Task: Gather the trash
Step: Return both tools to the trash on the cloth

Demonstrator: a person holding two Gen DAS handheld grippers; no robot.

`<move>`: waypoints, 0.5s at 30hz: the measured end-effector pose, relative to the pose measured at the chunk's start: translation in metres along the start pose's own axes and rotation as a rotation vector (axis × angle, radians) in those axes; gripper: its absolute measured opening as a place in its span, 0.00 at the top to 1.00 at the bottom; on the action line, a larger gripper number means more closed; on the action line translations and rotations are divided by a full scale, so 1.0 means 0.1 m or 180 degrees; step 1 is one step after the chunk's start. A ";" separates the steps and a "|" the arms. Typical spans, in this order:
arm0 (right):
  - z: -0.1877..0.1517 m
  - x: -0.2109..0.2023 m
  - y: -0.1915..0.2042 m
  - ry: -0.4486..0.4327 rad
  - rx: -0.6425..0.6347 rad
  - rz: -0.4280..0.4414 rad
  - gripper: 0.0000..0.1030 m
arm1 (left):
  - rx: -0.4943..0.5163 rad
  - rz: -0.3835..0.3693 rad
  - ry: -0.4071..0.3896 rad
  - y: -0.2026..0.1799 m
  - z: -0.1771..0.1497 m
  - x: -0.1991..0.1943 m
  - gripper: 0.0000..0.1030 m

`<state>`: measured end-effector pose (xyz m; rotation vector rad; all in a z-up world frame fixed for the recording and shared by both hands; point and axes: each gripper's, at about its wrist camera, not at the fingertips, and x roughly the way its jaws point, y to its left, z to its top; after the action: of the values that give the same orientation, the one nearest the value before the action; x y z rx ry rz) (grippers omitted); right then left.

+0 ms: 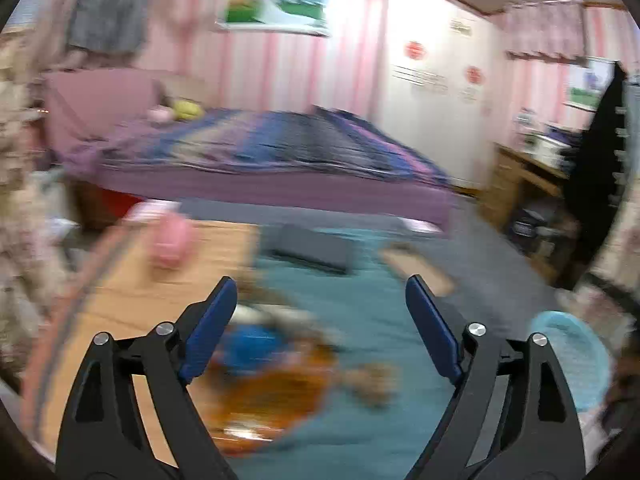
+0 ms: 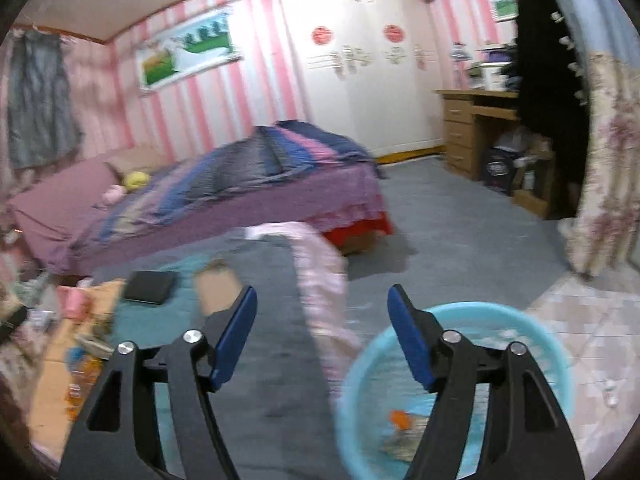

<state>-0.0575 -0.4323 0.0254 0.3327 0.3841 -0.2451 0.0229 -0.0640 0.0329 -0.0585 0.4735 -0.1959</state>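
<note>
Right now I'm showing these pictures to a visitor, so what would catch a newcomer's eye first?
Probably the bed with its purple and blue striped cover, filling the middle of the room against pink-striped walls. Next, the light blue basin low at the right, already holding some scraps. Both grippers, left and right, stand open and empty in the foreground, over a blurred litter of wrappers on the teal cloth.

Light-blue basin (image 2: 560, 364), pink-and-white striped wall (image 2: 208, 92), purple striped bedspread (image 2: 248, 168), white wardrobe (image 2: 360, 100)
</note>
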 end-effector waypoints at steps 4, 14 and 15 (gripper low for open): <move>-0.12 0.09 0.59 0.0002 -0.0169 0.0345 0.25 | -0.0171 0.0298 0.0234 0.71 -0.18 0.12 0.17; -0.74 0.49 1.68 0.0616 -0.0718 0.0818 0.21 | -0.0092 -0.0141 0.0849 0.99 -0.60 0.67 0.17; -0.77 0.51 1.72 0.0673 -0.0713 0.0839 0.21 | -0.0015 -0.0169 0.0889 0.95 -0.67 0.71 0.17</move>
<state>0.0141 -0.2557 -0.0161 0.1856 0.5655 0.0925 0.0707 0.0142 -0.0676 -0.0486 0.7513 -0.2567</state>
